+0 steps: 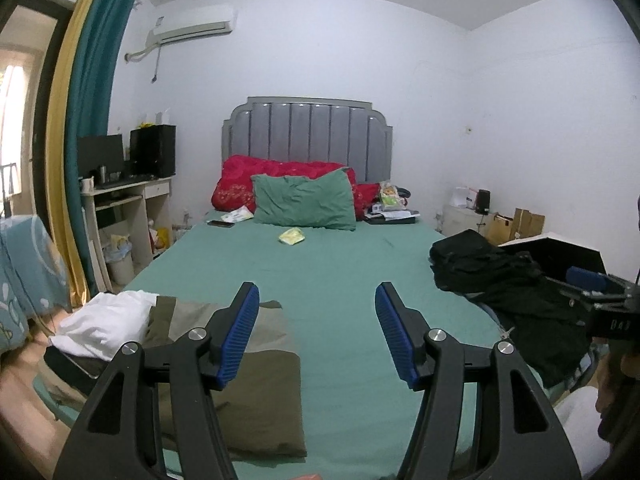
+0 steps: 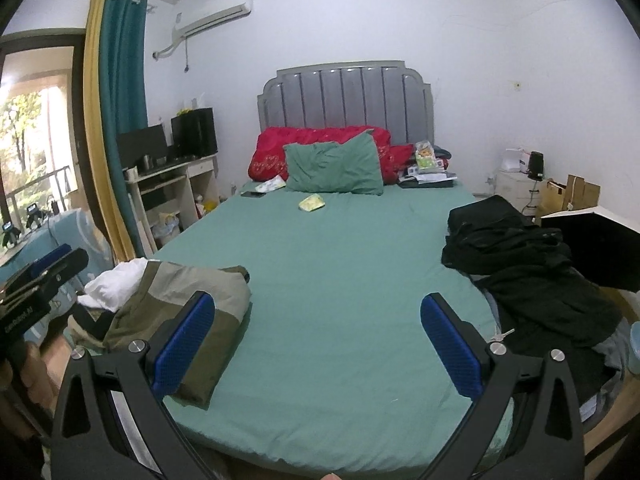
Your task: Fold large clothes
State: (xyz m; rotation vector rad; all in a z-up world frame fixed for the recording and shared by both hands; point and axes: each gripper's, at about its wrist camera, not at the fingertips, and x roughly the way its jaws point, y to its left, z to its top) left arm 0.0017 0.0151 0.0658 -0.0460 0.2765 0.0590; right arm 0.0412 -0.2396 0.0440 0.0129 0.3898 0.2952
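Left wrist view: left hand-held gripper (image 1: 316,334) jaws wide apart, ribbed blue pads, holding nothing, above bed (image 1: 340,280); right hand-held gripper (image 2: 318,346) likewise spread, empty. Folded olive garment (image 1: 256,376) near left corner, white cloth (image 1: 104,320) beside; rumpled black clothes (image 1: 504,288) at right edge. Smooth green sheet between, open. Green pillow (image 1: 304,202) far, against headboard
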